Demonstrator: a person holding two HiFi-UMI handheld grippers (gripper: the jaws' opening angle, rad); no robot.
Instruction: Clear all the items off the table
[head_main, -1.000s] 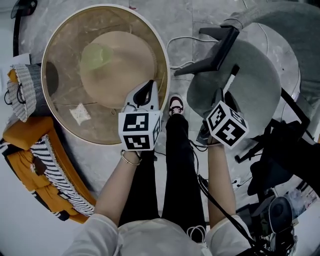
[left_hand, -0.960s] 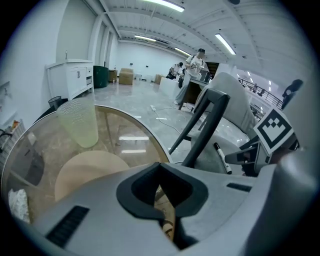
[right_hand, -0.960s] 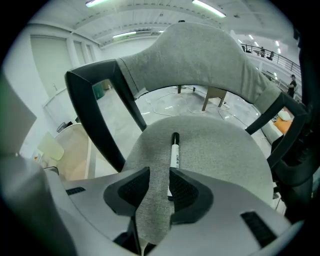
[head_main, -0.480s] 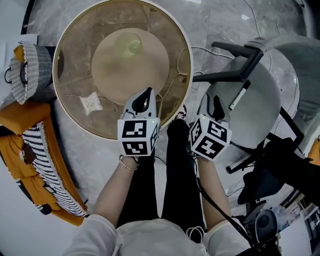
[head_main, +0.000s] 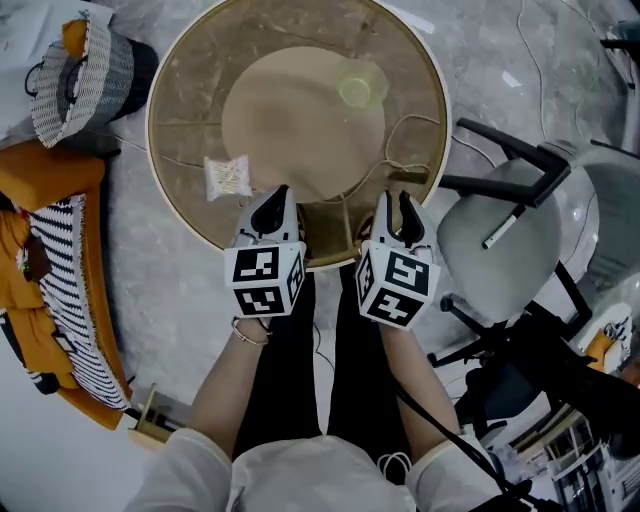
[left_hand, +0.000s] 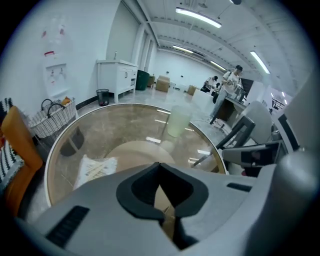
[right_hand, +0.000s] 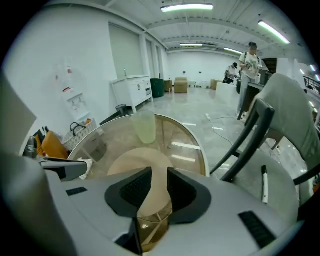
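A round glass table (head_main: 190, 110) carries a pale green translucent cup (head_main: 358, 88) at its far right and a small clear packet (head_main: 228, 176) at its near left. Both grippers hover side by side over the table's near edge. My left gripper (head_main: 272, 212) is shut and empty, with the packet (left_hand: 95, 167) just ahead to its left and the cup (left_hand: 177, 121) farther off. My right gripper (head_main: 397, 214) has a narrow gap between its pads and nothing in it. Its jaws have just been closing, and the cup (right_hand: 145, 128) stands well ahead of them (right_hand: 159, 172).
A grey chair (head_main: 470, 250) stands right of the table with a marker (head_main: 500, 228) lying on its seat. A woven basket (head_main: 75, 75) sits at far left, above an orange and striped cushion (head_main: 50, 260). The person's legs are below the grippers.
Both grippers have swung left from beside the chair to the table's near edge. The right gripper moved off the chair seat and rolled upright next to the left one.
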